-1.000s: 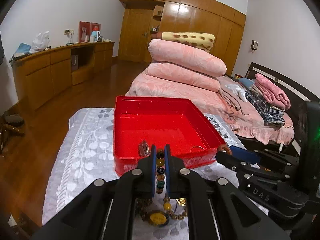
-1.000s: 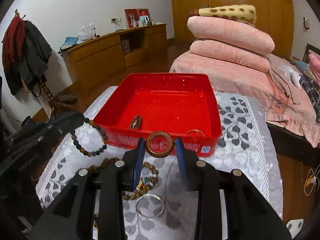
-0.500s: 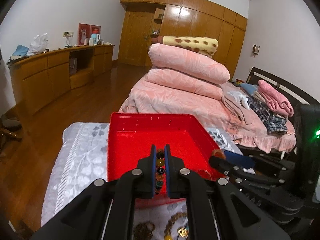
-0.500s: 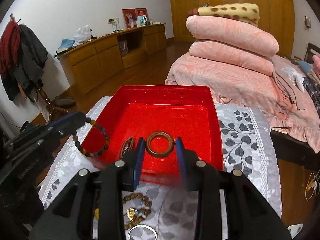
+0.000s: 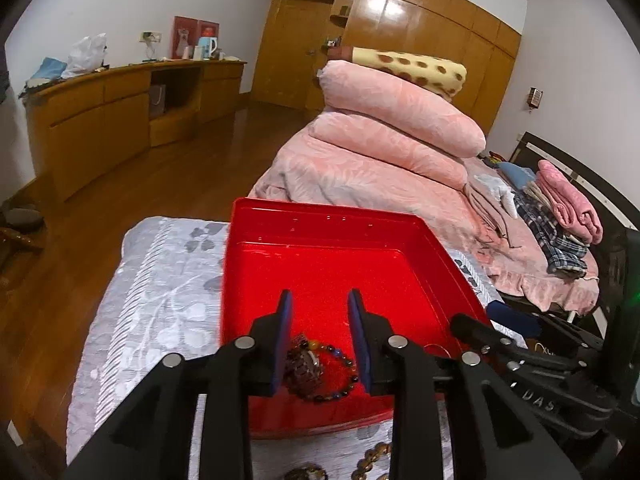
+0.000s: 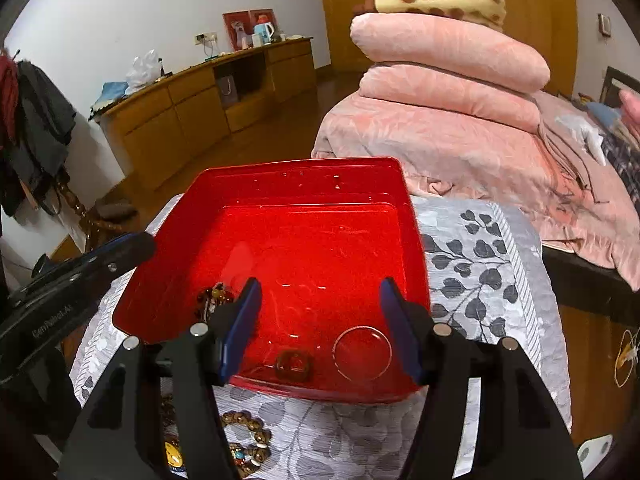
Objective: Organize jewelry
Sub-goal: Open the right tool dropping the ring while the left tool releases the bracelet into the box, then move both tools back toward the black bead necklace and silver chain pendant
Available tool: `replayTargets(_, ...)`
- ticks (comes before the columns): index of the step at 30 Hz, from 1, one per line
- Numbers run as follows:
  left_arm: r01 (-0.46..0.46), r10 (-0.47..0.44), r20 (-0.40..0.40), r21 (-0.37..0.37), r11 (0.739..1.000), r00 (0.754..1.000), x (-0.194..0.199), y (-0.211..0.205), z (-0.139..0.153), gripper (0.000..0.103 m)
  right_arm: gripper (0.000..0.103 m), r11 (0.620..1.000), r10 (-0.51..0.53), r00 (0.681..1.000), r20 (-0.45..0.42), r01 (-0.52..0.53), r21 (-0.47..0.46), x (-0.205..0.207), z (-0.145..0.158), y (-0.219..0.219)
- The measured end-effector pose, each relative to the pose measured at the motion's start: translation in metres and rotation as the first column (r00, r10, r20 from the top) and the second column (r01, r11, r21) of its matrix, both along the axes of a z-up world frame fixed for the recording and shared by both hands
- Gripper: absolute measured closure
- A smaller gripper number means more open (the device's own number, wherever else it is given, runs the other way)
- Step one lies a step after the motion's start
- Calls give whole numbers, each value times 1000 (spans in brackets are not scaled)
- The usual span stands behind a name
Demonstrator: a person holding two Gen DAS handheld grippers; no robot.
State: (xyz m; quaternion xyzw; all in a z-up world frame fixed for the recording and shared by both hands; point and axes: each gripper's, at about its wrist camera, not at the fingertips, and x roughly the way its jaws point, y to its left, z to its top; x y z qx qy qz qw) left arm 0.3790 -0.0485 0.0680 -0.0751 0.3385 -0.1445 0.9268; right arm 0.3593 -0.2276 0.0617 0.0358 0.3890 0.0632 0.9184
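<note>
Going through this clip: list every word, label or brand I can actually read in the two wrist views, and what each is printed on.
"DAS": white letters on the right gripper body, left wrist view; cut off at the frame's curve.
"CenRobot.AI", roughly: white print on the left gripper body, right wrist view; slightly blurred.
Red posters on the far cabinet: too small to read.

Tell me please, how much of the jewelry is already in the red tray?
Done: a beaded bracelet, a brown ring and a thin bangle lie in the red tray. In hand: nothing; both grippers are opening, empty. Left: several bead bracelets on the grey cloth.
</note>
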Motion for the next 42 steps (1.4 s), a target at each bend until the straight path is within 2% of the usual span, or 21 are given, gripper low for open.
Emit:
replayTargets(2,-10,10,11,-2,1000,1000,-5,3,3,57,43,1000,-6,1000,8,6,6,-4,1,-3)
replayTargets(5,-31,31,29,6,1000,999,-19,11,6,42,41,1000,-14,1000,18,14,9,-15,3,-6)
replayTargets(6,-31,31,37,7,1000,999,-26,15,7,40,39,1000,-14,1000,20,14,9,-19,2,-7)
replayTargets(8,-35,34,47,17,999,998,-37,20,8,29,31,1000,-12,1000,24,12,5,-32,1,-7)
replayTargets(9,-40,38,50,25,999,998,-44,22,7,26,26,1000,-11,1000,26,10,2,-37,0,-6)
replayTargets(14,-52,50,46,44,998,998,-82,39,-5,15,22,1000,18,1000,25,-18,1,-74,-11,0)
replayTargets(19,-60,58,21,102,993,998,-117,52,-25,9,17,997,72,997,-1,-72,0,-112,-26,11)
replayTargets(26,-73,79,-55,110,991,995,-155,68,-51,8,15,991,135,989,-63,-134,25,-154,-50,28)
replayTargets(34,-67,81,-85,154,986,993,-186,71,-67,8,15,980,199,977,-73,-199,19,-192,-56,46)
replayTargets(42,-81,99,-93,179,981,991,-204,74,-75,8,19,964,267,960,-80,-266,17,-207,-60,65)
